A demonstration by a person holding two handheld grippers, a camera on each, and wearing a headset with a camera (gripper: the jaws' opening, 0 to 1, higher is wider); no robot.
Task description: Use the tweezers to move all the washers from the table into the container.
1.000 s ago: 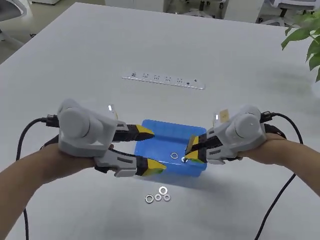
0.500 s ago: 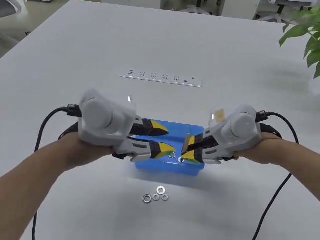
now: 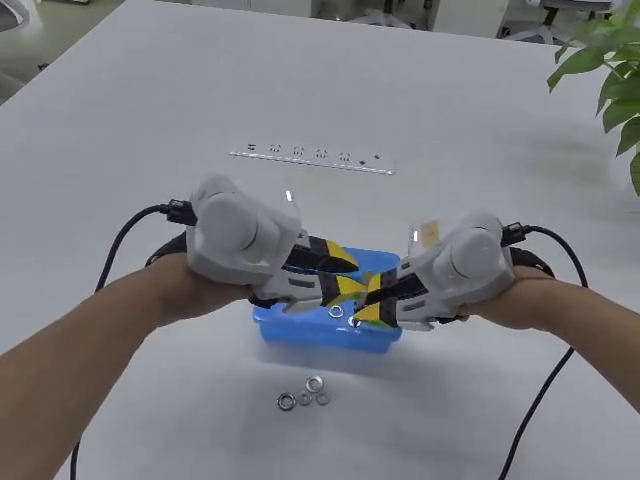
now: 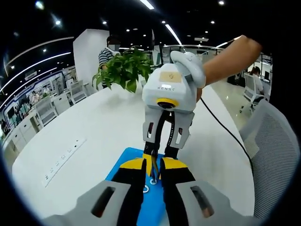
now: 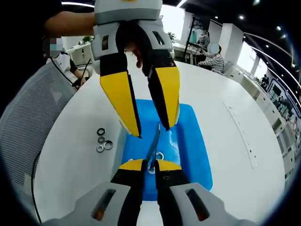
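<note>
Our right claw (image 3: pixel 368 303) pinches slim metal tweezers (image 5: pixel 154 141) over the blue container (image 3: pixel 320 336), with our left claw (image 3: pixel 350 277) spread around them. Four ring washers (image 3: pixel 304 397) lie on the open counter (image 3: pixel 150 120), just near the container's near edge.

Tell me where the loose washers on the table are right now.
In the head view, the four washers lie clustered on the table just in front of the blue container, on its near side.

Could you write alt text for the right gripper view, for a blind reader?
The right gripper pinches thin tweezers over a blue container, while the left gripper faces it, jaws apart. Four washers lie on the table nearby.
</note>
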